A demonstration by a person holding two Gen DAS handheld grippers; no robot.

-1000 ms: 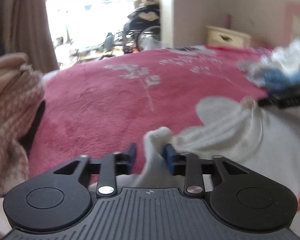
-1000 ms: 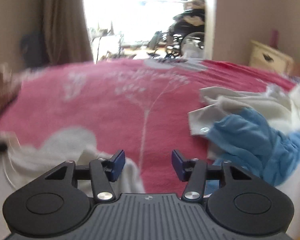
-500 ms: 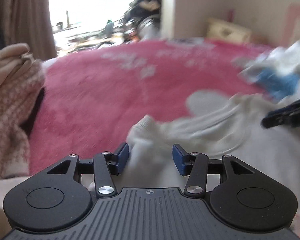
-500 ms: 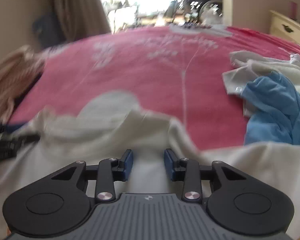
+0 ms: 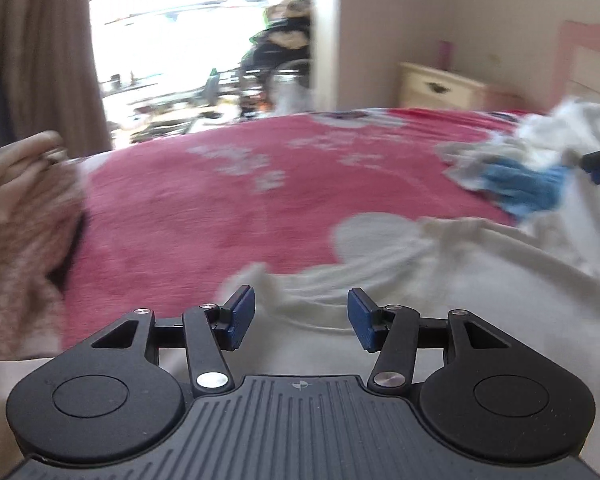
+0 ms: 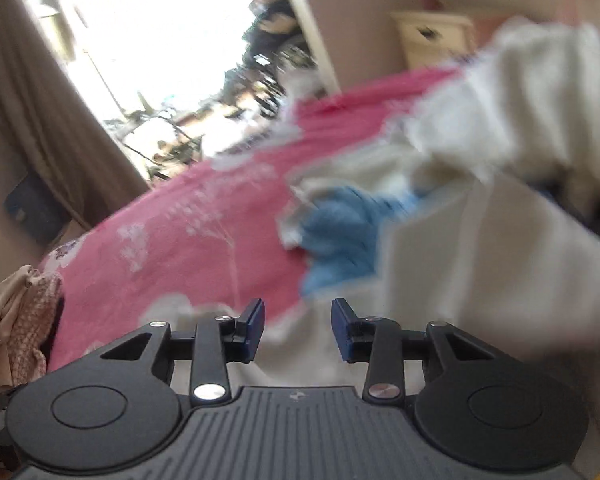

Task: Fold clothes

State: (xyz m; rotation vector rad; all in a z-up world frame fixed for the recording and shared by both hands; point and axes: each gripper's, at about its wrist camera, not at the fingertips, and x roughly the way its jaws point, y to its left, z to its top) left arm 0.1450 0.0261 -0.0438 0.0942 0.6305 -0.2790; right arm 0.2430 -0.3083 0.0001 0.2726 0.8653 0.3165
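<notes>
A pink bedspread [image 5: 204, 216] with pale flower prints is covering the bed; a bright window, brown curtain [image 5: 40, 52] and cream nightstand [image 5: 440, 86] are standing beyond it. A pinkish patterned garment [image 5: 16, 248] is lying at nine o'clock. The cream garment [image 5: 440, 280], rumpled and creased, is sprawling across the near bed from six to three o'clock, with a blue cloth [image 5: 524, 188] bunched at two. The left tool [image 5: 301, 318] is opening, its pads apart over the cream fabric without pressing it. The right tool [image 6: 298, 330], tilted, is opening too, cream cloth below it.
</notes>
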